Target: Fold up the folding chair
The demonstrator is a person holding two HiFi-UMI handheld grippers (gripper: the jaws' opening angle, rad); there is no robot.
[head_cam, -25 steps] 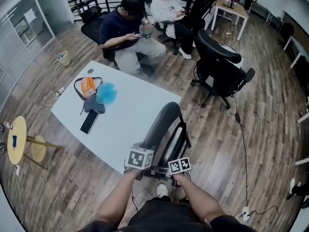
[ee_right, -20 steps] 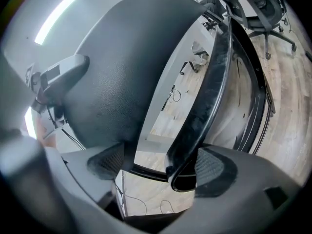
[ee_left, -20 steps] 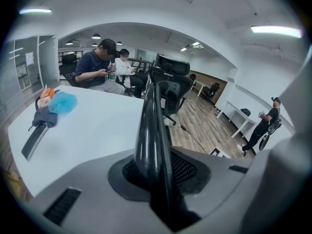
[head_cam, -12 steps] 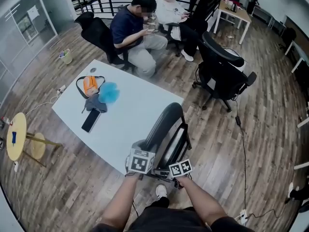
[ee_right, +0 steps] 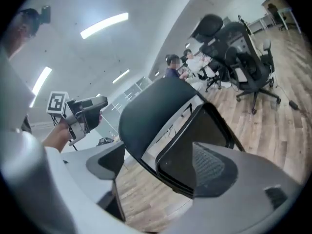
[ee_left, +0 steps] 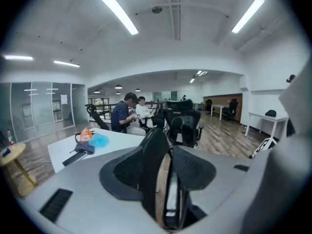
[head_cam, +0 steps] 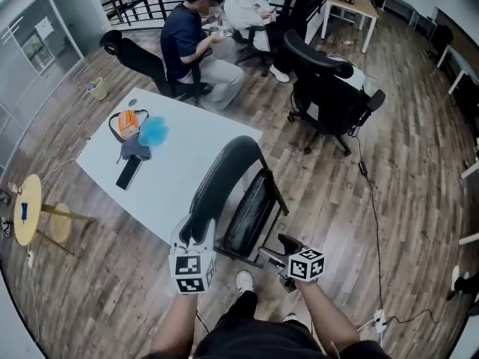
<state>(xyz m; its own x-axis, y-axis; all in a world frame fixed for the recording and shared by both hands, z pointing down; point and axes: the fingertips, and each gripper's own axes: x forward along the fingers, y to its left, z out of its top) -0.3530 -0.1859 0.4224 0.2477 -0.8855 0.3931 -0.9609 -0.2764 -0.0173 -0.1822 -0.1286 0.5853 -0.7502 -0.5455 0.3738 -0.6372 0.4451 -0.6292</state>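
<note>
1. Both grippers have drawn apart since a second ago. Then they sat side by side at the near end of the folding chair (head_cam: 224,179). Now the left gripper (head_cam: 193,236) is at the near tip of the backrest (head_cam: 213,200), and the right gripper (ee_right: 160,161) is off beside the near corner of the seat (head_cam: 251,214).
2. At far left stands one yellow round side table (head_cam: 31,200); a blue thing on it is too small to name.
3. One white table (head_cam: 176,159) carries four things: an orange item (head_cam: 129,122) whose kind is unclear, a blue fluffy thing (head_cam: 154,132), a grey pouch (head_cam: 135,150) and a black flat slab (head_cam: 128,172).
4. Beyond it sit two people, a person in dark blue (head_cam: 185,42) and a person in white (head_cam: 241,6).
5. The left gripper's jaws stand apart and have just been opening. The chair, seen edge-on in the left gripper view, stands between them. The pads (ee_left: 122,172) flank it closely, but no squeeze shows.
6. The single folding chair stands on the wooden floor (head_cam: 337,200) against the table's near right edge, just ahead of the person. Its seat lies close to the backrest with a narrow gap between. Its legs are hidden under the seat and, in both gripper views, behind the grey jaws.
7. The right gripper's jaws are spread wide and hold nothing. The seat frame shows beyond them, partly covered by one pad (ee_right: 214,167).
8. At right, one black office chair (head_cam: 322,77) stands well apart; the chairs by the far railing are too crowded to count.
</note>
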